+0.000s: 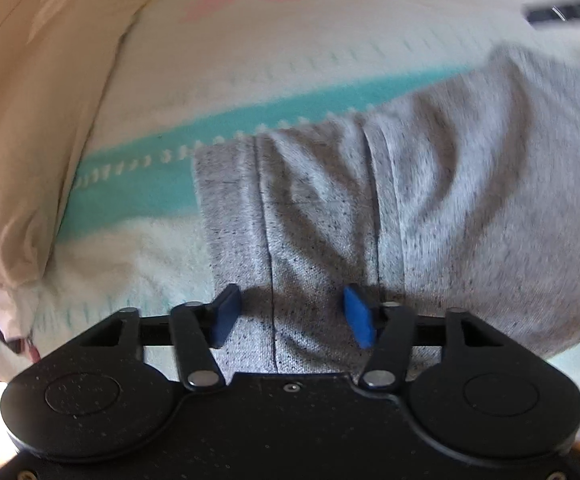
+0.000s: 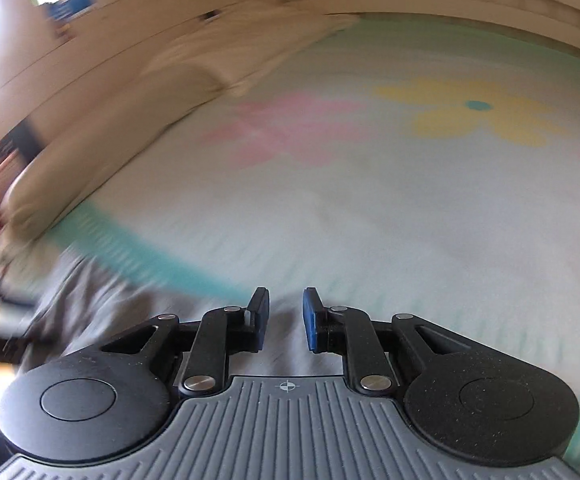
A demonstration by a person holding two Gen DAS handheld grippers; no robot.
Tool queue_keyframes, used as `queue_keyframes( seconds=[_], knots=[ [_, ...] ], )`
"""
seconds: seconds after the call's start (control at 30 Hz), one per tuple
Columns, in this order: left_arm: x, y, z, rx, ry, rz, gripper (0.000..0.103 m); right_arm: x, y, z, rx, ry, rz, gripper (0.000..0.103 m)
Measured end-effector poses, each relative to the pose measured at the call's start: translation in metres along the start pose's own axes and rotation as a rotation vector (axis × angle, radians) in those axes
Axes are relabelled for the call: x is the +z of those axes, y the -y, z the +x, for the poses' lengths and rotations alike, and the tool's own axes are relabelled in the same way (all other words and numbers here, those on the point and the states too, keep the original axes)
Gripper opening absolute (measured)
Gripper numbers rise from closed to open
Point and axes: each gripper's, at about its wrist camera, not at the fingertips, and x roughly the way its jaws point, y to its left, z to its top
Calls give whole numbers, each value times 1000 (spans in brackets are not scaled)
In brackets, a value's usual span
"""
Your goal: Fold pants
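In the left wrist view, the grey speckled knit pants [image 1: 430,200] lay on the pale flower-printed bedspread [image 1: 290,48], filling the centre and right of the frame. The beige fabric pillow [image 1: 41,100] lay on the bedspread at upper left.

Right wrist view: motion blur smears the grey pants [image 2: 89,300] at 8 o'clock and the shelf clutter [image 2: 65,4] at 11 o'clock, contents unreadable. Left wrist view: pants [image 1: 430,208] cut off at 3 o'clock; dark object [image 1: 566,10] at 2 o'clock unidentifiable
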Motion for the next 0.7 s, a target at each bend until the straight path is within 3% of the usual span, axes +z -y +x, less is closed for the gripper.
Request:
queue_keyframes(
  seconds=[0.1, 0.2, 0.3, 0.33, 0.4, 0.47, 0.53, 0.6, 0.7],
  knots=[
    [1, 4, -12, -8, 77, -25, 56, -28, -19, -10, 20, -56, -68, 18],
    [0, 20, -18, -123, 91, -7, 56, -64, -36, -12, 16, -147, -147, 18],
    [-7, 40, -16, -209, 47, 46, 57, -100, -58, -16, 32, -292, -246, 18],
    [-12, 48, -12, -222, 10, 86, 58, -105, -64, -22, 33, -277, -275, 18],
    [-24, 66, -7, -179, -36, 186, 59, -109, -74, -32, 51, -306, -330, 18],
    [-32, 76, -10, -155, -37, 241, 59, -101, -71, -40, 76, -293, -283, 17],
    [-30, 77, -13, -177, -56, 227, 56, -88, -59, -46, 61, -221, -208, 17],
    [-23, 69, -18, -208, -40, 159, 53, -72, -50, -45, -6, -139, -167, 17],
    [-6, 52, -29, -211, 73, 25, 55, -47, -26, -33, -69, -63, -82, 17]
  ],
)
